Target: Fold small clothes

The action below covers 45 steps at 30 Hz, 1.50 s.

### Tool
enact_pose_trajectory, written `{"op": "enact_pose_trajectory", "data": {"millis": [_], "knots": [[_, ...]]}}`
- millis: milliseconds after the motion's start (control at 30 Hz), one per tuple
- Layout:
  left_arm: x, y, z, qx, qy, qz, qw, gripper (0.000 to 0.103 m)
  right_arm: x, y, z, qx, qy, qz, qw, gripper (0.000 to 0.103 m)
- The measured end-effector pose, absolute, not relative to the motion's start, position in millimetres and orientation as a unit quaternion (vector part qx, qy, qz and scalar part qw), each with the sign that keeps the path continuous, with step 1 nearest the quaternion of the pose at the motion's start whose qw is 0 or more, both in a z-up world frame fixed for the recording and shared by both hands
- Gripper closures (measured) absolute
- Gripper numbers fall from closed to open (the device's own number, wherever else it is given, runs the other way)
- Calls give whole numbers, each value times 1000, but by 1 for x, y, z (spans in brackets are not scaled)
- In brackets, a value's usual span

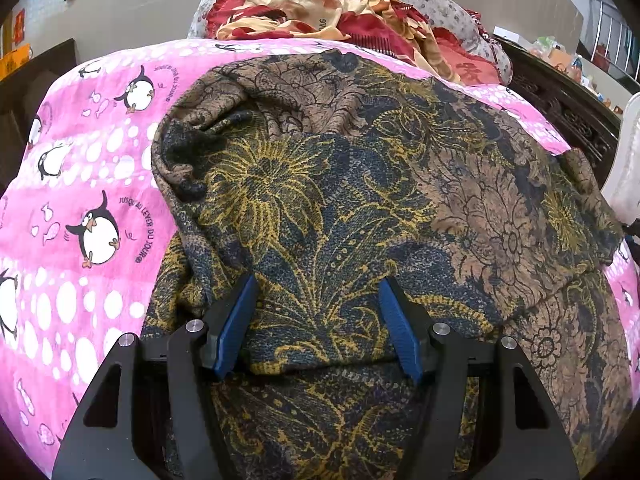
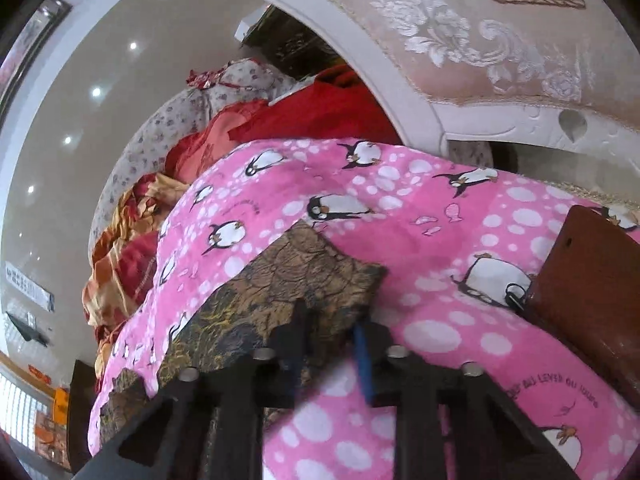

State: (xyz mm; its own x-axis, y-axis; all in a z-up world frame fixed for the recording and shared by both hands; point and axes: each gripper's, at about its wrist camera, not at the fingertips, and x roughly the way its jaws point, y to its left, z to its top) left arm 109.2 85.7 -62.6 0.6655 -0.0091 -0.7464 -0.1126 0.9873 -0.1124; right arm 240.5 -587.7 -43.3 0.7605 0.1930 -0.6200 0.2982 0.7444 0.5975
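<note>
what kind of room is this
Probably a bedroom: a pink penguin blanket covers what looks like a bed, more bedding is heaped behind it, and a padded headboard rises alongside.

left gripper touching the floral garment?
Touching. Left wrist view: left gripper straddles a fold of the floral garment, blue fingers open and pressing into the fabric.

One dark floral garment (image 1: 340, 208) lies on one pink penguin-print blanket (image 1: 80, 184). One heap of red and cream bedding (image 1: 320, 12) sits at the far end. Two tools show, the left tool (image 1: 318, 320) and the right tool (image 2: 332, 332). One brown wooden board (image 2: 588, 280) stands at the right.
</note>
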Motion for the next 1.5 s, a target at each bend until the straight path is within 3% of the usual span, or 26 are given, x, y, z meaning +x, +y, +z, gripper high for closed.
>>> {"op": "enact_pose_trajectory", "data": {"millis": [133, 400, 600, 767, 1000, 1233, 1333, 1367, 1400, 1500], "knots": [[109, 87, -63, -75, 407, 28, 910, 40, 235, -581, -14, 321, 335, -42, 885, 98], [109, 87, -62, -83, 404, 25, 911, 40, 200, -558, 153, 182, 220, -79, 955, 98], [107, 90, -62, -92, 401, 20, 911, 40, 186, -450, 202, 95, 194, 38, 976, 98], [106, 91, -62, -97, 399, 18, 911, 40, 180, -306, 172, 23, 223, 184, 957, 98], [107, 91, -62, -97, 399, 17, 912, 40, 179, -139, 70, 22, 305, 300, 904, 98], [107, 92, -62, -100, 399, 16, 911, 40, 159, -61, -28, -68, 393, 311, 863, 97], [107, 92, -62, -101, 399, 16, 911, 40, 146, -66, -40, -116, 412, 304, 851, 91], [107, 92, -62, -99, 399, 17, 911, 40, 137, -73, -37, -126, 404, 306, 853, 80], [107, 90, -62, -95, 401, 17, 911, 38, 129, -79, -34, -134, 398, 305, 855, 62], [107, 85, -55, -80, 404, 11, 911, 36, 102, -109, -35, -176, 377, 284, 864, 54]]}}
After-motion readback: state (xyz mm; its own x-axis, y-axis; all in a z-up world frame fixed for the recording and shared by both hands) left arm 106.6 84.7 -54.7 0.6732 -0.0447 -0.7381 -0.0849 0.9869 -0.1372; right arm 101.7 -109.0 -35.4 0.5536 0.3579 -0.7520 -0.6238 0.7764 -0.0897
